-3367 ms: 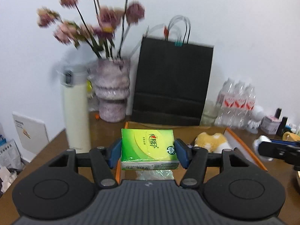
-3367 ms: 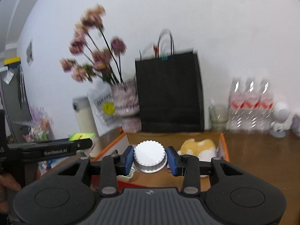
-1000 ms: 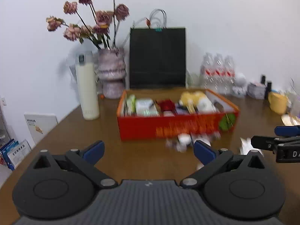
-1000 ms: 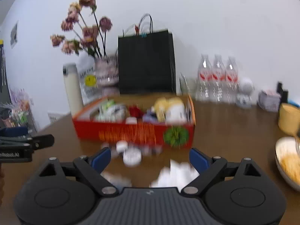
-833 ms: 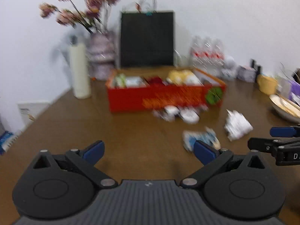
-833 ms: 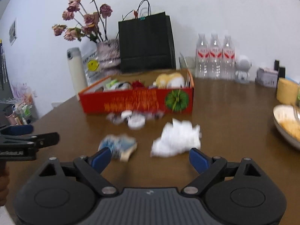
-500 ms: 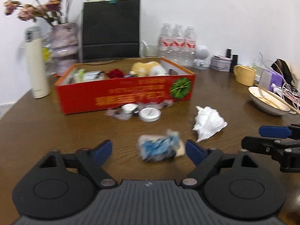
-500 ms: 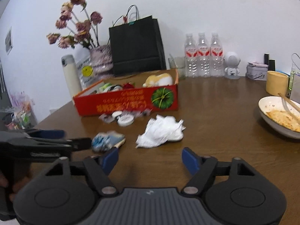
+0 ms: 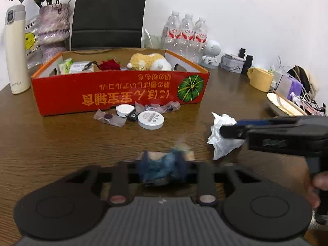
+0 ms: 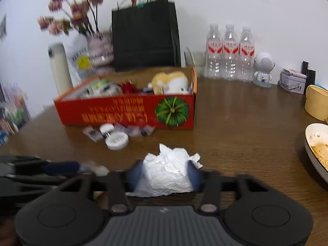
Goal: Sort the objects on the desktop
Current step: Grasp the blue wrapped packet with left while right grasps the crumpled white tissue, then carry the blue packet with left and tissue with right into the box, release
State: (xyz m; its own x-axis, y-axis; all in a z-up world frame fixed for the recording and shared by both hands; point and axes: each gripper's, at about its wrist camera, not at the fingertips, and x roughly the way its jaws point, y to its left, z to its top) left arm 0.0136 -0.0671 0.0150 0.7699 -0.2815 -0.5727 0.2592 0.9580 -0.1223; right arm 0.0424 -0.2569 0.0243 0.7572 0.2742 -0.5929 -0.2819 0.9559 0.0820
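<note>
A crumpled blue wrapper (image 9: 160, 174) lies on the brown table between the pads of my left gripper (image 9: 162, 165). Its jaws are closing and the pads press on the wrapper's sides. My right gripper (image 10: 163, 176) is closing too, with a crumpled white tissue (image 10: 166, 168) squeezed between its blue pads. In the left wrist view the right gripper (image 9: 227, 130) reaches in from the right over the tissue (image 9: 219, 143). The red cardboard box (image 9: 114, 94) stands behind, holding a plush toy, a red flower and packets.
A white round tin (image 9: 150, 120), a small cap (image 9: 125, 110) and clear packets lie before the box. Behind stand a thermos (image 9: 15, 49), a vase (image 9: 54, 30), a black bag (image 9: 108, 14) and water bottles (image 9: 185, 34). A yellow mug (image 9: 260, 79) and a used bowl (image 10: 317, 149) sit at the right.
Both grippers have come down toward the table. Their jaws went from wide open to closed, the left around the blue wrapper and the right around the tissue.
</note>
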